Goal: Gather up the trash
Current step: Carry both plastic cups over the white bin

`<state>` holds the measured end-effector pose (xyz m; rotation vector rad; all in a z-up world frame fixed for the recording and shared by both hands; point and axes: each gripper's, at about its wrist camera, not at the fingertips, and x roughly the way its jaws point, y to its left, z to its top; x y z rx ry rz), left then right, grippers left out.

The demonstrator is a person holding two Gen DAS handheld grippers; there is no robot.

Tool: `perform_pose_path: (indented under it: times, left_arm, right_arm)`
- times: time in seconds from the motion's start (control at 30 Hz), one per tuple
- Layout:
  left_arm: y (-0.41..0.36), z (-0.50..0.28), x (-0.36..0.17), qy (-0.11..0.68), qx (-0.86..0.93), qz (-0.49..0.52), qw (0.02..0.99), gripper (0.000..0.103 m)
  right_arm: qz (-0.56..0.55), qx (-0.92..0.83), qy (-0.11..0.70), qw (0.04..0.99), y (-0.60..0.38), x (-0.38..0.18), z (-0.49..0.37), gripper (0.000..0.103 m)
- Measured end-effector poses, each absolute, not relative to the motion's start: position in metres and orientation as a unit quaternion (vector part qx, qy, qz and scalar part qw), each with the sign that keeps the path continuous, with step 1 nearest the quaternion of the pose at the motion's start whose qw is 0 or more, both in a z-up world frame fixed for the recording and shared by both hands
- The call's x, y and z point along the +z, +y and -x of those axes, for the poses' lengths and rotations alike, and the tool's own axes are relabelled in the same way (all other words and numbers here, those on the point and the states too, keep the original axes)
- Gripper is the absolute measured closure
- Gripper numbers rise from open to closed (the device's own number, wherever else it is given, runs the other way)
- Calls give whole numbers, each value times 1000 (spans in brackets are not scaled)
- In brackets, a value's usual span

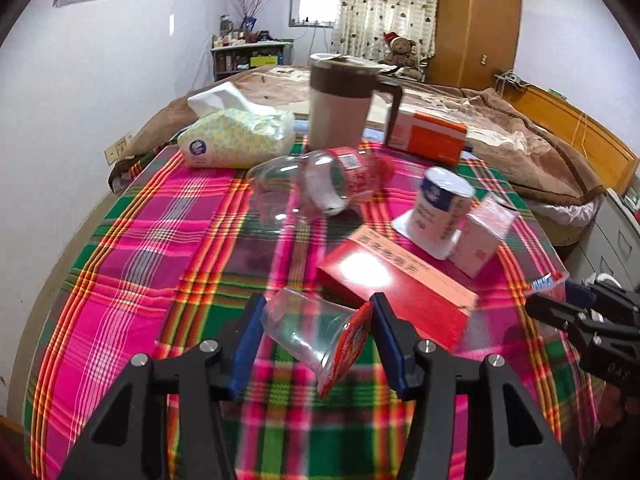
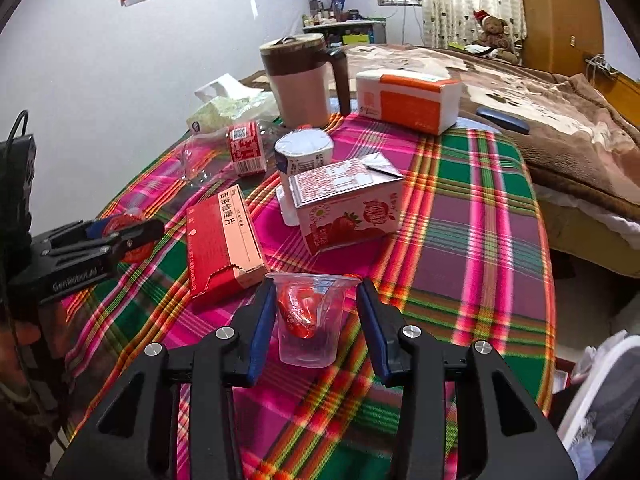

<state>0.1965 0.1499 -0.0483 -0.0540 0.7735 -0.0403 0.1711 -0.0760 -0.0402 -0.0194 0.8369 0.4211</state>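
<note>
A clear plastic cup with a red foil lid (image 1: 316, 338) lies on its side between the blue pads of my left gripper (image 1: 316, 320); the pads stand beside it, and contact cannot be made out. In the right wrist view, a clear cup with a red wrapper inside (image 2: 310, 316) sits between the wide-apart pads of my right gripper (image 2: 316, 304). A red medicine box (image 1: 396, 286) (image 2: 224, 240), an empty clear bottle (image 1: 316, 188) (image 2: 236, 150), a yoghurt cup (image 1: 436, 212) (image 2: 302, 152) and a strawberry milk carton (image 2: 348, 204) (image 1: 482, 236) lie on the plaid tablecloth (image 1: 160, 260).
A brown-lidded jug (image 1: 344, 106) (image 2: 298, 82), a tissue pack (image 1: 240, 138) and an orange-white tissue box (image 2: 408, 100) stand at the table's far side. A bed with a brown blanket (image 2: 540, 108) lies beyond. A white bin (image 2: 600, 408) is at the lower right.
</note>
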Motion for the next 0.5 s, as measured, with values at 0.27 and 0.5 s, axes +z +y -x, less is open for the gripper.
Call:
perform_pose_path:
  times: [0.27, 0.5]
  left_arm:
    - [123, -175, -37, 365, -41, 15, 930, 48]
    - [92, -158, -26, 356, -72, 8, 932, 48]
  right_arm:
    - [-4, 187, 390, 902, -98, -30, -157, 61]
    - [-20, 165, 379, 910, -124, -22, -140, 61]
